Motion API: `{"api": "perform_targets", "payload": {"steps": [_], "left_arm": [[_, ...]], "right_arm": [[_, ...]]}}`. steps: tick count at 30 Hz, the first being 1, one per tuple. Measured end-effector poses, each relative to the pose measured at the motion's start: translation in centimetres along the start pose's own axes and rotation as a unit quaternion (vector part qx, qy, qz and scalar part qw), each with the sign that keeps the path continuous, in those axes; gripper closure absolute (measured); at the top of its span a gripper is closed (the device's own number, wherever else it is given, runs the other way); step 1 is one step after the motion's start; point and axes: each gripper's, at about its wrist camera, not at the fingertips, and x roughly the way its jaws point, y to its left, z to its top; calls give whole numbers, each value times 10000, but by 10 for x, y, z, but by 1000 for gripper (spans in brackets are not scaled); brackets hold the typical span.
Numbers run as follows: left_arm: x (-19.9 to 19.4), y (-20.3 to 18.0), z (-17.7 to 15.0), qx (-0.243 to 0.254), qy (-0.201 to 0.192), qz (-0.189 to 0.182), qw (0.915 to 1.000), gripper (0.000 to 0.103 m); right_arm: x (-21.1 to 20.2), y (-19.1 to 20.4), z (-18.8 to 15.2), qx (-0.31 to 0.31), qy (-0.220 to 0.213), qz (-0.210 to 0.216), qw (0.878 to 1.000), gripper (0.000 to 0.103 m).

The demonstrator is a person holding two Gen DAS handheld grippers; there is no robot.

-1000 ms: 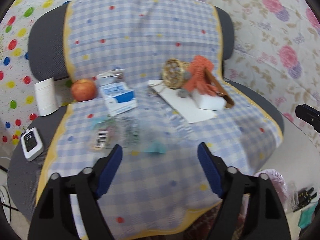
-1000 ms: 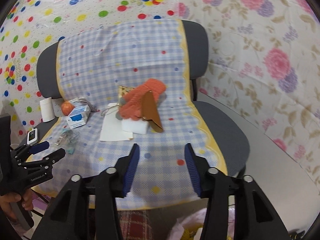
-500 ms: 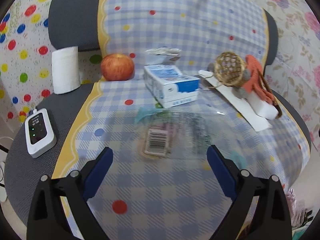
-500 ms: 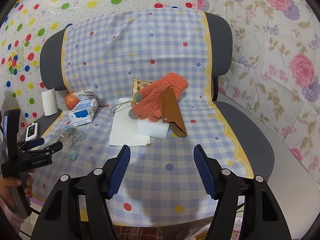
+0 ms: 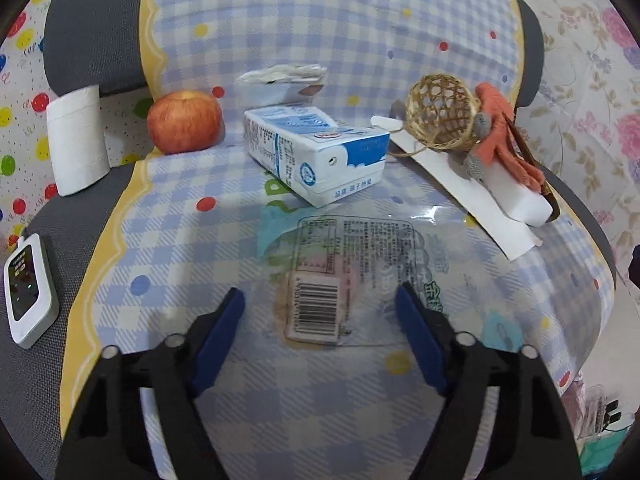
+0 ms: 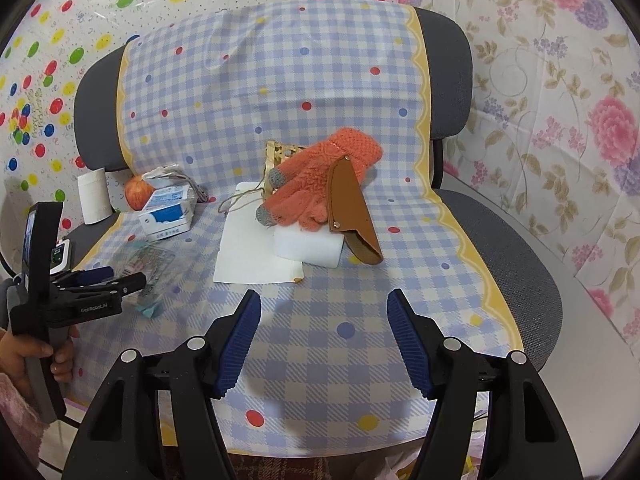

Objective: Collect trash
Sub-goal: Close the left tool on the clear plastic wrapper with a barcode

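Observation:
A flat clear plastic wrapper [image 5: 344, 264] with a barcode lies on the checked cloth [image 5: 280, 400] over the chair seat. My left gripper [image 5: 320, 296] hovers low over its near end. The jaws are closing with the wrapper between the blue fingertips [image 5: 236, 304], and no pad presses on it. Behind the wrapper lies a blue and white milk carton [image 5: 316, 152], with a crumpled silver packet [image 5: 284, 76] further back. A small teal scrap [image 6: 150, 310] sits beside the wrapper [image 6: 152, 264]. My right gripper [image 6: 324, 304] stands open above bare cloth, nothing between its fingers.
An apple [image 5: 184, 120], a paper roll [image 5: 76, 140] and a white device [image 5: 28, 284] sit at the left. A wicker ball [image 5: 440, 116], orange glove [image 6: 320, 176], brown sheath [image 6: 352, 212], white block [image 6: 308, 248] and paper sheet [image 6: 252, 260] crowd the middle right. A hand [image 6: 24, 356] holds the left gripper [image 6: 120, 278].
The left gripper came forward and down onto the clear wrapper, its jaws widening and then narrowing. The right gripper moved closer to the seat and its jaws spread wider.

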Motion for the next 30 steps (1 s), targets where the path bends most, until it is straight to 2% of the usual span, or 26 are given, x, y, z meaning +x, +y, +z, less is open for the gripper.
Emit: {"api": "perform_targets", "payload": {"steps": [1,2,4,5,9,11,14,17,19,20,21,23,25,27,30], "left_arm": [[-2,-5,-2,84,-66,64,9999,40],[-6,-11,-4,183,-134,116,9997,51],[-13,-23,-12,366,-242,204,9988,83],[-15,-27,-15,428,-226,183,9987,103],[-30,-33,-26,341,-313,-46,9989,103],[-36,-36,-32,274,-247,-209,9991,103],[-38,-43,-32,213,-163,-252,9993,103],[-40,-44,-32,105,-41,-528,9985,103],[-45,-46,-34,111,-12,-642,9979,93],[-48,-47,-35,143,-27,-661,9977,83],[-50,-48,-37,199,-58,-655,9976,67],[-58,-50,-42,349,-193,-600,9974,51],[-62,-55,-46,592,-353,-535,9962,50],[-64,-61,-49,774,-433,-578,9944,44],[-64,-71,-51,1005,-517,-701,9911,43]], "right_arm": [[0,0,0,-8,-3,1,10000,37],[-2,1,0,-23,-12,5,10000,37],[-4,2,-1,-42,-28,24,10000,37],[-6,2,-1,-45,-42,26,10000,37],[-13,1,-3,-60,-94,12,9999,37],[-15,-1,-5,-34,-85,11,10000,37],[-13,-4,-8,10,-34,27,10000,37],[-13,-6,-11,65,-7,61,10000,37],[-14,-7,-13,67,-16,62,10000,37],[-15,-8,-14,74,-22,55,10000,37],[-15,-10,-15,92,-22,52,9999,37],[-15,-14,-16,145,-13,47,9999,37],[-13,-16,-17,176,10,45,9998,37],[-12,-18,-19,214,45,62,9997,37],[-10,-17,-21,219,81,91,9997,37]]}}
